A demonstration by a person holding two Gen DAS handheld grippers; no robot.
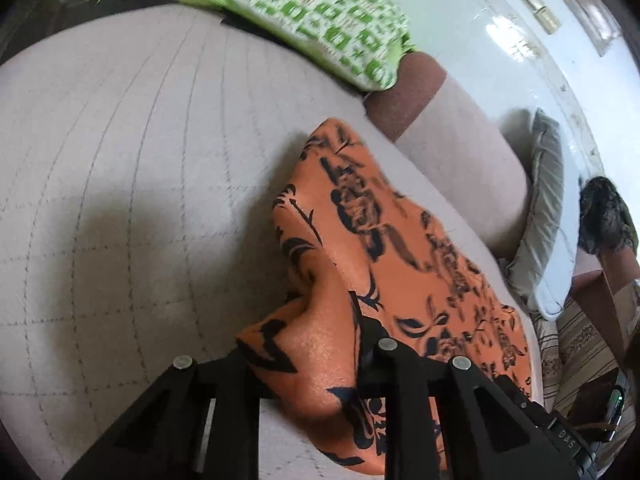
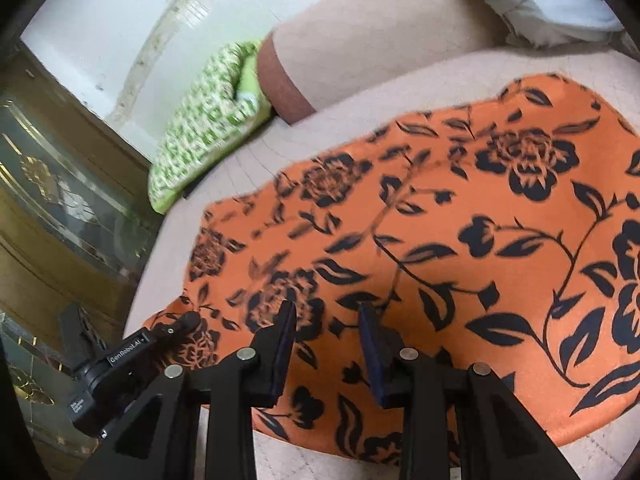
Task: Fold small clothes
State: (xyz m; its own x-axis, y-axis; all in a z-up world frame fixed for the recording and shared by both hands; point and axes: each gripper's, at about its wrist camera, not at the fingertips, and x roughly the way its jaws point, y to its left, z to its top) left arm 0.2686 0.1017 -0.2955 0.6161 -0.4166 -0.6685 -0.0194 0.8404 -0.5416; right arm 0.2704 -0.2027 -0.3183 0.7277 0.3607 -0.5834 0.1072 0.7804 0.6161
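Note:
An orange cloth with a black flower print (image 2: 420,232) lies on a beige quilted sofa seat (image 1: 120,160). In the left wrist view my left gripper (image 1: 316,364) is shut on a bunched edge of the orange cloth (image 1: 360,248) and lifts it off the seat. In the right wrist view my right gripper (image 2: 328,312) is open, its two blue-padded fingers (image 2: 286,340) held just above the flat cloth with nothing between them. The left gripper's body also shows in the right wrist view (image 2: 120,364), at the cloth's left corner.
A green-and-white patterned cushion (image 1: 304,16) lies at the far end of the seat beside the brown-ended sofa backrest (image 1: 448,132). A grey pillow (image 1: 544,212) leans behind the backrest. A glass-fronted wooden cabinet (image 2: 52,208) stands past the seat's edge.

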